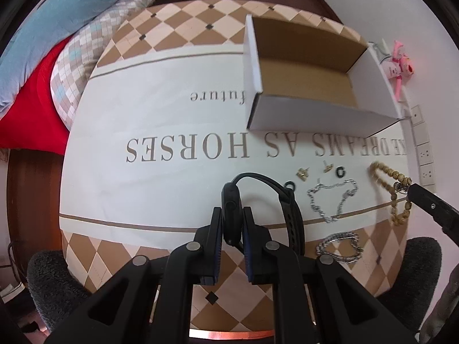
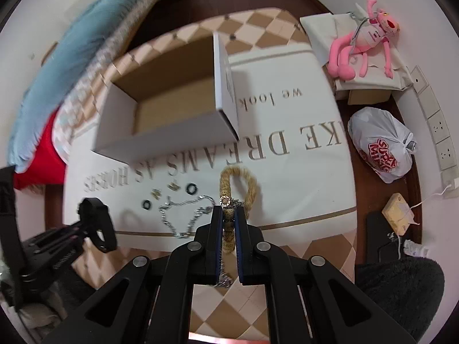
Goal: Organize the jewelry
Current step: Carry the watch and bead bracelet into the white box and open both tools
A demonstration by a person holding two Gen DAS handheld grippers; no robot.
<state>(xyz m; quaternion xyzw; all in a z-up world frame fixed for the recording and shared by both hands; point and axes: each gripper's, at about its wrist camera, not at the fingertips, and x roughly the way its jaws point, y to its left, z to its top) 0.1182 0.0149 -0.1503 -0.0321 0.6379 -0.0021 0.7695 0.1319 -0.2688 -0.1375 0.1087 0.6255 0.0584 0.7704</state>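
1. Left gripper [image 1: 231,215] is clamped on a black smartwatch [image 1: 231,209], pinching the watch body edge-on between the pads, with the strap looping up and around to the right, lifted a bit over the table.
2. Right gripper [image 2: 228,215] is clenched too, grabbing a tan bead bracelet [image 2: 226,189]. A small round metal charm [image 2: 225,201] sits right at the fingertips, and the bead loop arches away over the white cloth.
3. Just left of those beads lies a silver chain [image 2: 183,215], spread out flat. A second silver chain [image 1: 340,246] lies nearer the table edge.
4. Past the chain: two black rings [image 2: 191,188] and two little gold earrings [image 2: 173,185], all loose on the tablecloth [image 2: 301,189].
5. Farther back sits the open cardboard box [image 1: 304,68], white outside, brown inside. Looks like nothing's in it.
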